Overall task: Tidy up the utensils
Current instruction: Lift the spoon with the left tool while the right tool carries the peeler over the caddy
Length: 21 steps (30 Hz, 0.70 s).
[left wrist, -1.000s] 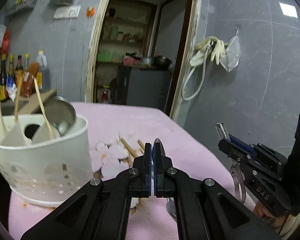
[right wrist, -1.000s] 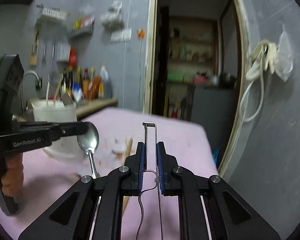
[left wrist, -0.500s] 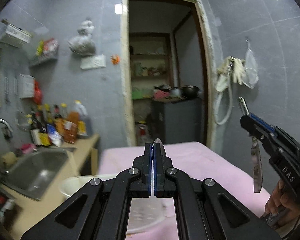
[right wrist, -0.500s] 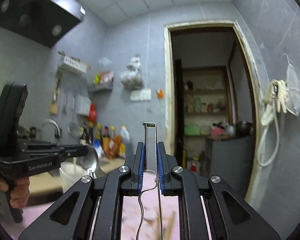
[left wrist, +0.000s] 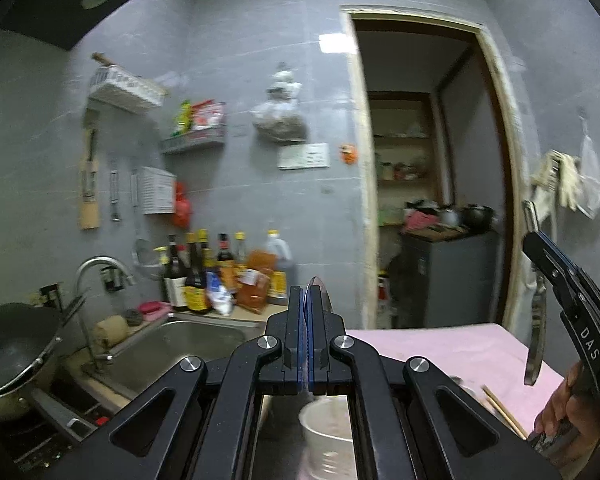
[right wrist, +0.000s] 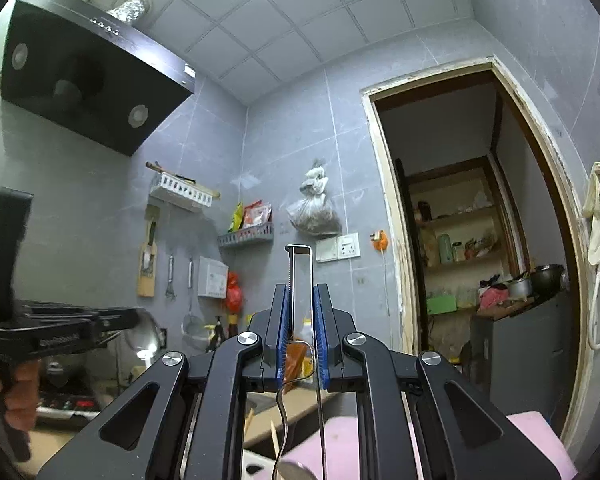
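a: what is seen at the left?

b: the left gripper [left wrist: 308, 340] is raised above the white holder [left wrist: 328, 420], whose rim shows below, between the gripper's arms. its jaws are pressed almost together on a spoon [left wrist: 320, 292]; only the edge of the bowl is seen above the pads. from the right wrist view the same gripper [right wrist: 136, 318] is shown side-on with the shiny bowl of the spoon [right wrist: 144, 340] hanging under its tip.

a: and further right?

b: a pair of chopsticks [left wrist: 500, 410] is left lying on the pink table [left wrist: 440, 344], just beside the holder. at the right edge the right gripper [left wrist: 534, 240] is held up with a metal peeler [left wrist: 536, 336] dangling from it.

a: how is the peeler gripped?

b: in the right wrist view the right gripper's jaws [right wrist: 300, 332] are set narrow on the peeler's [right wrist: 300, 280] wire frame, its head standing up past the tips. whether both pads are actually pressed on the wire cannot be told for certain, though the peeler is clearly carried.

a: how far along is the job judged to be?

b: part way. the spoon and peeler are lifted but not yet dropped in, and the chopsticks remain to be collected. what the holder contains cannot be made out.
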Tool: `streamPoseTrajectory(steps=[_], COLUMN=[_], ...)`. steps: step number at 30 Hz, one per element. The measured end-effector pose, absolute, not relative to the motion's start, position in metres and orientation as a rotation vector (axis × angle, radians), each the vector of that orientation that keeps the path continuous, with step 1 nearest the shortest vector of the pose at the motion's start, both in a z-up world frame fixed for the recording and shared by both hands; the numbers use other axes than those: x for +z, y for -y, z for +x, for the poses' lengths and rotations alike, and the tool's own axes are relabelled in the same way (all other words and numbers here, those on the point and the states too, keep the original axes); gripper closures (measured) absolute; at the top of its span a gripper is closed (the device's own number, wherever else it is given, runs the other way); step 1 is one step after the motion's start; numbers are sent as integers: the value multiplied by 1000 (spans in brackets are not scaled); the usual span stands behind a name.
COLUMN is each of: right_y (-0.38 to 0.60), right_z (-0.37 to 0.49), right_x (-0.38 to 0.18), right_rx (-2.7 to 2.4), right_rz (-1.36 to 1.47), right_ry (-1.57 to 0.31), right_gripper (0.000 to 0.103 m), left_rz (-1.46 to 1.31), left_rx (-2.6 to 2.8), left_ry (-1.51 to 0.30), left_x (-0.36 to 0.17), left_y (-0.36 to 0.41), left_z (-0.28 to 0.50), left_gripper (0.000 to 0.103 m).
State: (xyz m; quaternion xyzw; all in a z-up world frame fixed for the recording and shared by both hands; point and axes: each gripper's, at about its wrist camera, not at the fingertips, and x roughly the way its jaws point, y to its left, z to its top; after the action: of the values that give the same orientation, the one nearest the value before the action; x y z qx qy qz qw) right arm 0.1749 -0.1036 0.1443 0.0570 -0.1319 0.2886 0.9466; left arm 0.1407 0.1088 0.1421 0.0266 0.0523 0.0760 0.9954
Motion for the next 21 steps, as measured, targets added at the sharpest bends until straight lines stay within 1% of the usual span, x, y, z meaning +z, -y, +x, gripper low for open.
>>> streamPoseTrajectory(steps=[7,14,21], right_y=[82,88,95], right_z=[193,212,231], right_x=[137,119,109], right_rx=[558,605,659], right_rz=[153,212,282], right_ry=[260,224,162], right_gripper=[93,93,93], left_rz=[26,42,78], left_rx=[241,268,300], left_ry=[-86,-201,-246], left_x=[139,113,96], left_y=[-130,-132,-128], left_z=[154,187,199], left_gripper=[103,103,103])
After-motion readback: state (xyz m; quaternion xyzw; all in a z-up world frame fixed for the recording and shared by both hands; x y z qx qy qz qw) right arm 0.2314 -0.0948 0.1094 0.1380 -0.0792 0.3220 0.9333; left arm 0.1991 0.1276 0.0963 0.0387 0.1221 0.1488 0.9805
